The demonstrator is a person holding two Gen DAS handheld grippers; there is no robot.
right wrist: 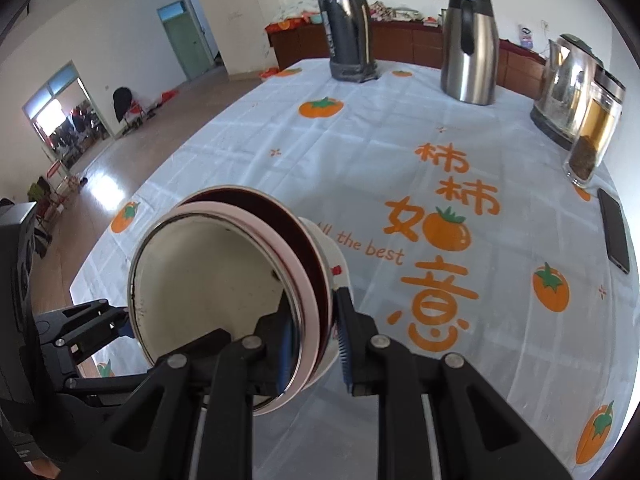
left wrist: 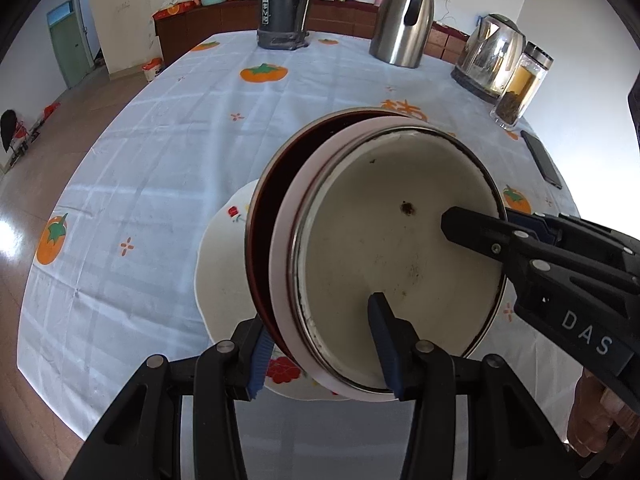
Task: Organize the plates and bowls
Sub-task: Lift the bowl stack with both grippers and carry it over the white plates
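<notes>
A tilted stack of nested bowls hangs over the table: a white enamel bowl sits inside a pink bowl, which sits inside a dark red bowl. A white flowered plate lies against the stack's underside. My left gripper is shut on the stack's near rim, one finger inside the enamel bowl and one outside. My right gripper is shut on the opposite rim, its outer pad against the plate. Each gripper also shows in the other's view: the right gripper and the left gripper.
On the persimmon-print tablecloth stand a dark thermos, a steel carafe, an electric kettle and a glass tea bottle along the far and right sides. A black phone lies near the right edge. A hand shows at lower right.
</notes>
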